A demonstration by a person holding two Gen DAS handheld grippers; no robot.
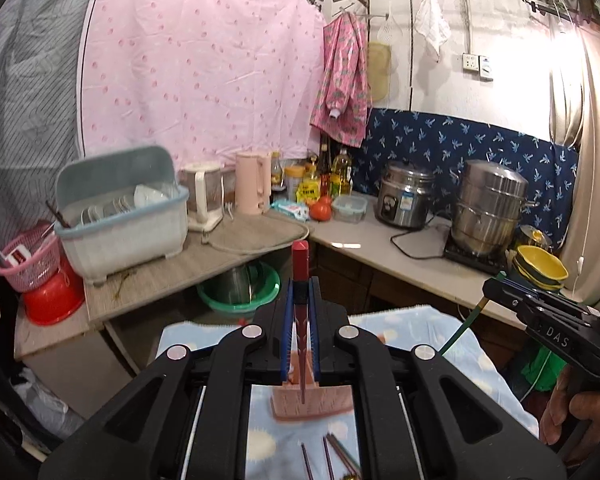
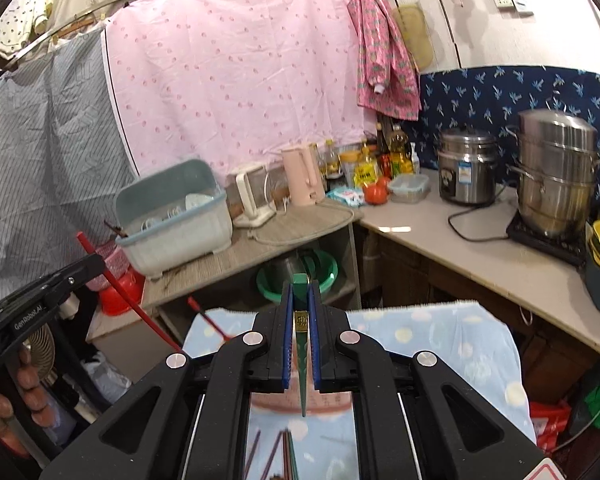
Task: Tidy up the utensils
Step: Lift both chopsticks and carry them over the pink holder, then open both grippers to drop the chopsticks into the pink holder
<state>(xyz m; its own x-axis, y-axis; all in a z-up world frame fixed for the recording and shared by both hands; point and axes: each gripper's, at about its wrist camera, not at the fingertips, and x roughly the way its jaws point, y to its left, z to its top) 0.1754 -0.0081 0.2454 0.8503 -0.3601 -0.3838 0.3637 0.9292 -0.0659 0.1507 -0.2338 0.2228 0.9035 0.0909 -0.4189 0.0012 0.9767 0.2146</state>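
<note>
The left gripper is clamped on a red tapered chopstick, its thick end sticking out past the blue pads. The right gripper is clamped on a green tapered chopstick the same way. Below and behind both sets of fingers, a pink ribbed plastic utensil holder stands on the pale blue spotted cloth; its contents are hidden. More loose chopsticks lie on the cloth nearer the cameras. Ahead and left, a grey-blue lidded dish rack holds plates and bowls.

A pink kettle stands between a dish box and a steel steamer pot on the counter.
</note>
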